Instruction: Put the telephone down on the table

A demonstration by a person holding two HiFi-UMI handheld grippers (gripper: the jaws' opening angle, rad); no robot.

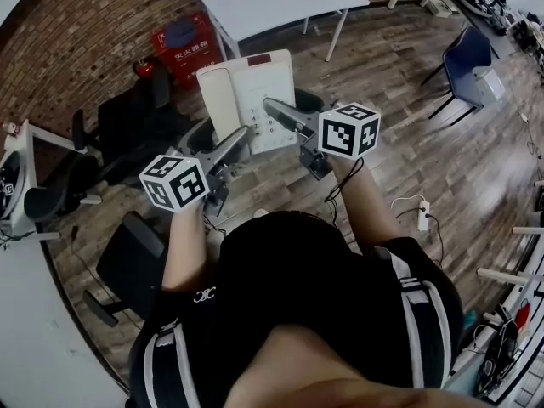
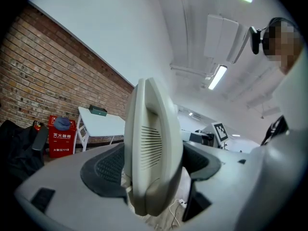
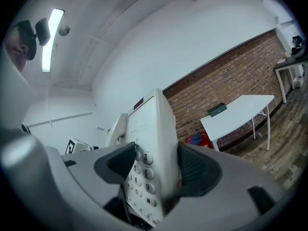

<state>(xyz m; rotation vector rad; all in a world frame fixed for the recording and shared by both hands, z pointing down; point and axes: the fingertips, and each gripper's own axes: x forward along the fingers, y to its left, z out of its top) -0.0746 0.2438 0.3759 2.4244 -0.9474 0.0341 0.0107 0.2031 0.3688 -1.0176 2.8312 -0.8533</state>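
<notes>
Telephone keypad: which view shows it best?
Right gripper view: the keypad sits close, digits readable. Head view shows the telephone whole, keys tiny. Left gripper view shows only its grilled edge, no keys.

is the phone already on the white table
No, the left gripper and right gripper hold the telephone in the air, short of the white table.

I see the white telephone (image 1: 242, 96) up in the air over the wooden floor (image 1: 382, 160), with its buttons facing me. My left gripper (image 1: 240, 136) holds its lower left edge. My right gripper (image 1: 274, 109) holds its lower right side. A white bench (image 1: 289, 2) stands past it, well apart. A red box (image 1: 189, 51) sits by the brick wall (image 1: 76, 32). A blue chair (image 1: 470, 56) is off to the right.
</notes>
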